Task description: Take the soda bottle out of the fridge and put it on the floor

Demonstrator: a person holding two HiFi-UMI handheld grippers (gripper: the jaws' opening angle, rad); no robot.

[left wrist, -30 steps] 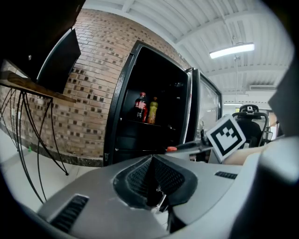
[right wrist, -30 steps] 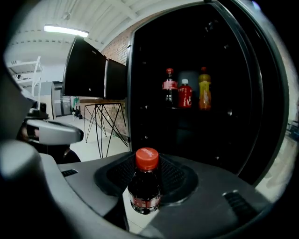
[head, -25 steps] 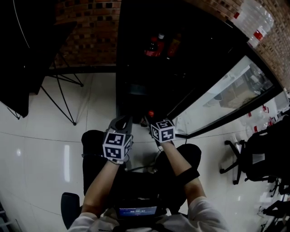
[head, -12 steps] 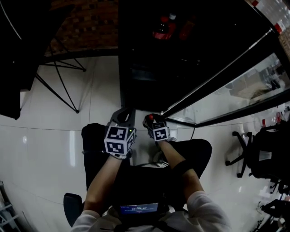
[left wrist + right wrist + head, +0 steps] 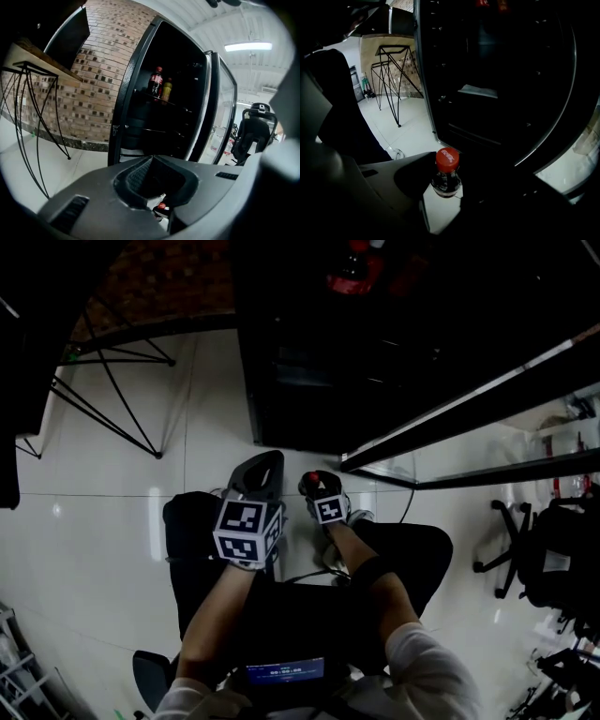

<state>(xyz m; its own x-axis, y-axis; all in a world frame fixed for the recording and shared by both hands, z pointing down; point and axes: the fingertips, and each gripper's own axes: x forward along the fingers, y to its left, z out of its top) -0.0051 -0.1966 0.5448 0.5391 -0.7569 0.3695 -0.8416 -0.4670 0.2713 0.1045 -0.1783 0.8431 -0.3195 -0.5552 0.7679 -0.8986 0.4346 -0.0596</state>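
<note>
My right gripper [image 5: 314, 486] is shut on the neck of a dark soda bottle [image 5: 446, 176] with a red cap [image 5: 309, 477]. It holds the bottle upright, low over the white tiled floor [image 5: 94, 549], just in front of the open black fridge [image 5: 375, 362]. The left gripper [image 5: 261, 476] hovers beside it on the left, shut and holding nothing; the red cap shows past its jaws in the left gripper view. More bottles, a red-labelled one [image 5: 156, 82] and a yellow one [image 5: 166, 90], stand on a fridge shelf.
The fridge's glass door [image 5: 469, 418] stands swung open to the right. A table with thin black wire legs [image 5: 122, 418] stands to the left against a brick wall [image 5: 93, 70]. A black office chair [image 5: 525, 549] is at the right. The person's legs are below the grippers.
The right gripper with the bottle has come down and back from the fridge toward the floor. The head view has tipped lower. The left gripper has hardly moved.
</note>
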